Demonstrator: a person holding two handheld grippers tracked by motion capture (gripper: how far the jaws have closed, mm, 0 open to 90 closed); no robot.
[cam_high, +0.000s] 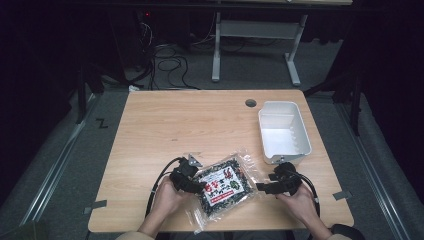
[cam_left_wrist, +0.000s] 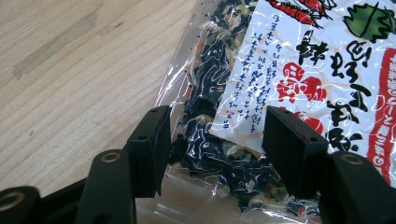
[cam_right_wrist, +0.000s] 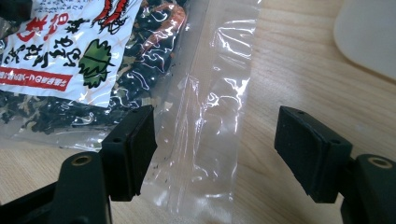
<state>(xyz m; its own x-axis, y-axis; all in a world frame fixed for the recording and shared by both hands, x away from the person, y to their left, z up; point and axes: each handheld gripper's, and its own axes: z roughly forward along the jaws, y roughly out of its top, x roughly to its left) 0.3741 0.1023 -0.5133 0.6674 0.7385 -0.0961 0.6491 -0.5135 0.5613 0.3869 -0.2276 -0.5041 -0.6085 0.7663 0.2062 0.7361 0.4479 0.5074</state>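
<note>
Clear seaweed bag (cam_high: 225, 185) on table (cam_high: 165, 125), left tool (cam_left_wrist: 212, 140) and right tool (cam_right_wrist: 212, 149) agape at its edges

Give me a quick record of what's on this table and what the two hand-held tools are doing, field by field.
Surface: wooden table
Main item: clear bag of dried dark greens, white printed label, lying flat near the person's edge
Container: white tub, empty, at the table's right
Left tool: jaws open, over the bag's filled edge
Right tool: jaws open, astride the bag's clear sealed strip
Bag gripped: not yet
</note>
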